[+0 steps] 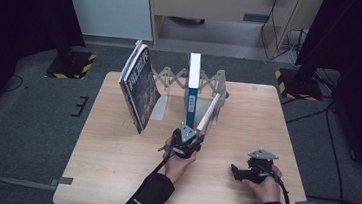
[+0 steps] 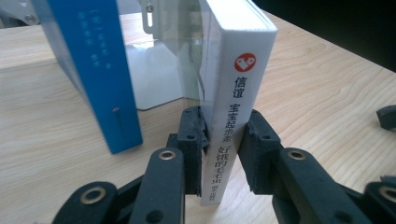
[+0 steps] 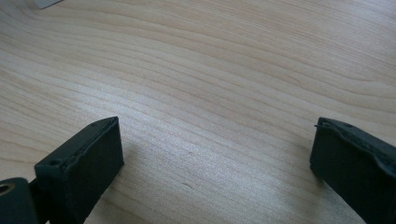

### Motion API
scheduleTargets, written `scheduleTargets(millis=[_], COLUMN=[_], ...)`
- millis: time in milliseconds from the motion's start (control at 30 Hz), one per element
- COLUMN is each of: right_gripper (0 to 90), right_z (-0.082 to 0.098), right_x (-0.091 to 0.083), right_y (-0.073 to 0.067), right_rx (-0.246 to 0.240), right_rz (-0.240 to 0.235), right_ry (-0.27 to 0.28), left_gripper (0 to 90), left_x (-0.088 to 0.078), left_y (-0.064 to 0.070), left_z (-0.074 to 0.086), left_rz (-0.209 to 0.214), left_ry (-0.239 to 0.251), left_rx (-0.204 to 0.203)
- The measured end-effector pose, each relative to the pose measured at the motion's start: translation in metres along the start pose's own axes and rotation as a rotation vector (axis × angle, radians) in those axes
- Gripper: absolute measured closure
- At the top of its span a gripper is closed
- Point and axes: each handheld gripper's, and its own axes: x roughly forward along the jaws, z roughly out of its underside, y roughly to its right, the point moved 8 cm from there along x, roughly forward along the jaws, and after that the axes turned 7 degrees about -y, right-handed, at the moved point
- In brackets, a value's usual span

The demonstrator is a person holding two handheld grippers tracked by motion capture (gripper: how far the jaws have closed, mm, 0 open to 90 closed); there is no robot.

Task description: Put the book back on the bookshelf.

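Left gripper view: white book (image 2: pixel 238 107), spine marked 信谊, clamped by left gripper (image 2: pixel 225 140); right gripper (image 3: pixel 217 154) wide open over table (image 3: pixel 210 70).

The slim white paperback book (image 2: pixel 238 93) carries black characters and a red round emblem on its spine; the upright blue hardcover book (image 2: pixel 93 65) stands on the pale wood-grain table (image 2: pixel 327 93).

The wooden table (image 1: pixel 111 175) carries a metal rack (image 1: pixel 211 82) at its far side. Three books stand on it: a leaning magazine (image 1: pixel 140 85), a blue book (image 1: pixel 192 85), a white book (image 1: pixel 208 112).
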Motion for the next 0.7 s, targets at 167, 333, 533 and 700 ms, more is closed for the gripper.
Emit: scheduleTargets(millis=[167,333,533,700], right_gripper=[2.7,2.5,2.0,1.9], right_z=[0.0,0.0,0.0,0.0], right_x=[0.0,0.0,0.0,0.0], right_y=[0.0,0.0,0.0,0.0], right_rx=[0.001,0.0,0.001,0.0], right_rz=[-0.001,0.0,-0.001,-0.001], right_ry=[-0.001,-0.001,-0.003,-0.003], left_gripper=[68.2,66.0,65.1,63.4], left_x=[0.01,0.016,0.023,0.028], left_y=[0.003,0.004,0.006,0.006], left_z=[-0.009,-0.014,-0.02,-0.021], left_rz=[0.029,0.054,0.055,0.073], left_ry=[0.0,-0.017,-0.036,-0.031], left_rx=[0.022,0.038,0.032,0.047])
